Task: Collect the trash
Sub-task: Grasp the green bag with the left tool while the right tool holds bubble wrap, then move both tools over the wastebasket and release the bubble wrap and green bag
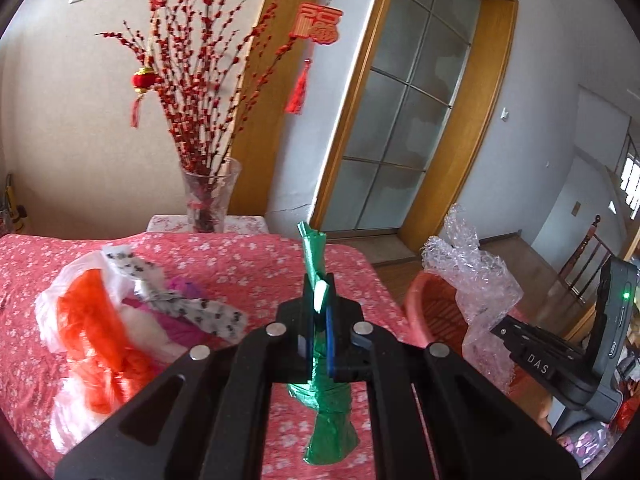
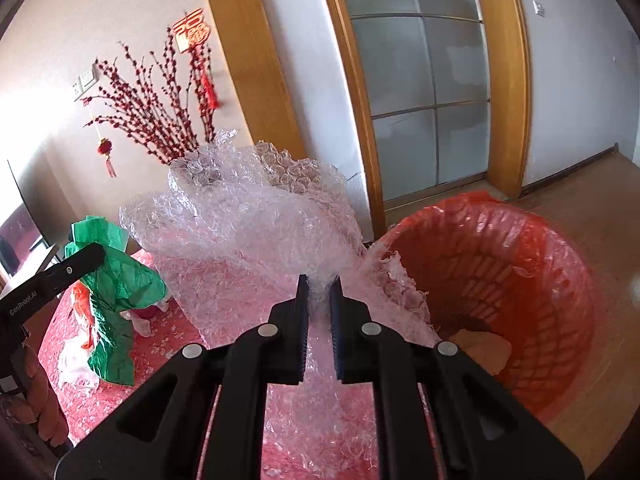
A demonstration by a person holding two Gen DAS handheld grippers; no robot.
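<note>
Two tongs, left tongs (image 1: 319, 300) pinching crinkled green wrapper (image 1: 326, 400), right tongs (image 2: 319, 292) pinching clear bubble wrap (image 2: 240, 216)

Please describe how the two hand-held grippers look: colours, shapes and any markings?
Both are black with angular linkage arms and round silver pivot pins. The left hand-held gripper and the right hand-held gripper have blue ribbed pads. White lettering "GenRobot.AI" marks the left body; "DAS" and a green light mark the right.

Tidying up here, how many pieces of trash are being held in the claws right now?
2. The green wrapper is pinched in the left claw above the table; the bubble wrap is gripped in the right claw beside the red basket. More trash lies on the table.
</note>
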